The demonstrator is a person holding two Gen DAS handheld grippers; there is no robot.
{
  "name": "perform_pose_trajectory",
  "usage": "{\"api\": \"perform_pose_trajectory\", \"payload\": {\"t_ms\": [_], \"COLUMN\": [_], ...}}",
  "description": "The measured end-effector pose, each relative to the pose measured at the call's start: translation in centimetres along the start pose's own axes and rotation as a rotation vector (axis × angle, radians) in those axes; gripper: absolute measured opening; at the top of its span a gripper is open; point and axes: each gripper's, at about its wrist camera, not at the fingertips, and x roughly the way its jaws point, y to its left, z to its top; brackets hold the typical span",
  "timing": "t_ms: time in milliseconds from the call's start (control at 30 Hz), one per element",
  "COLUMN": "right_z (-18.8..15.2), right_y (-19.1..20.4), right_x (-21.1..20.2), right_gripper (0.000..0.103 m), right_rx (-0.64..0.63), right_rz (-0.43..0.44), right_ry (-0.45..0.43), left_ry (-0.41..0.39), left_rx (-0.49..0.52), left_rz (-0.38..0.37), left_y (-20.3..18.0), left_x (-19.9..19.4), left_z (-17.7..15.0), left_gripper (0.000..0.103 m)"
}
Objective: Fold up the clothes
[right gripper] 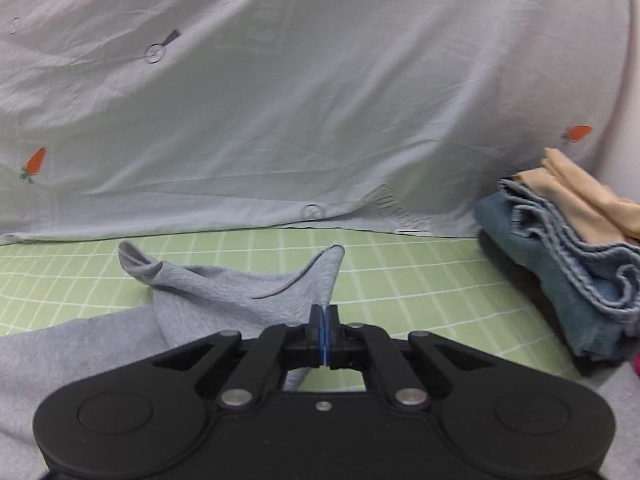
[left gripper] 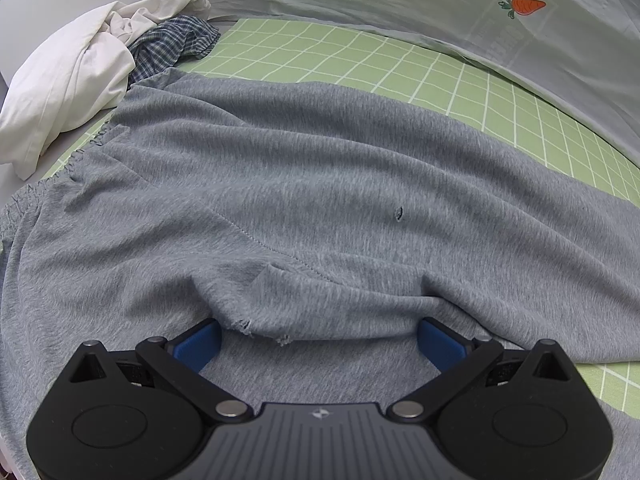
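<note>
Grey knit trousers (left gripper: 304, 184) lie spread over the green checked sheet (left gripper: 400, 60), with the gathered waistband at the left. My left gripper (left gripper: 318, 336) is open, its blue pads (left gripper: 198, 344) wide apart, low over a rumpled fold of the grey cloth; the fingertips are hidden under that fold. My right gripper (right gripper: 324, 320) is shut on a leg end of the grey trousers (right gripper: 248, 292) and holds it lifted above the sheet (right gripper: 420, 272), so the cloth rises to a peak at the pads.
A crumpled white garment (left gripper: 72, 76) and a blue plaid one (left gripper: 172, 42) lie at the far left. A pale quilt with carrot prints (right gripper: 300, 100) runs along the back. A stack of folded blue and tan clothes (right gripper: 568, 248) sits at the right.
</note>
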Motion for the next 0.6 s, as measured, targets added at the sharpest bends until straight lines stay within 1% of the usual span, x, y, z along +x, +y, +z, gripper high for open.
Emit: {"api": "perform_pose_trajectory", "payload": {"t_ms": [67,133,233,300,367,433,500,600], "right_z": [-1.1,-2.7,-4.8,-5.8,-6.2,-6.4,-6.0,-5.3], "right_y": [-2.4,-4.7,-6.5,-6.5,-6.5,-6.6,-6.5,-5.9], "right_x": [-0.3,-0.2,0.2,0.2,0.4,0.5,0.4,0.4], "right_gripper": [0.0,0.0,0.001,0.001,0.002,0.009,0.031,0.038], "right_rx": [0.0,0.011,0.032,0.01,0.016,0.035,0.051,0.031], "right_rz": [-0.118,-0.18,-0.198,-0.206,-0.223,-0.24,-0.243,-0.224], "right_ry": [0.031,0.094,0.192,0.227,0.25,0.264,0.243,0.2], "left_ry": [-0.001,0.0,0.0,0.0,0.003,0.012,0.027,0.057], "left_rx": [0.0,0.0,0.001,0.001,0.002,0.002,0.004,0.011], "left_rz": [0.0,0.0,-0.001,-0.001,-0.002,-0.002,-0.003,-0.004], "left_y": [0.0,0.0,0.1,0.1,0.2,0.2,0.2,0.2], "left_x": [0.0,0.0,0.0,0.0,-0.1,0.0,0.0,0.2], "left_z": [0.0,0.0,0.0,0.0,0.1,0.2,0.5,0.9], "left_gripper": [0.103,0.103,0.103,0.103,0.103,0.103,0.103,0.103]}}
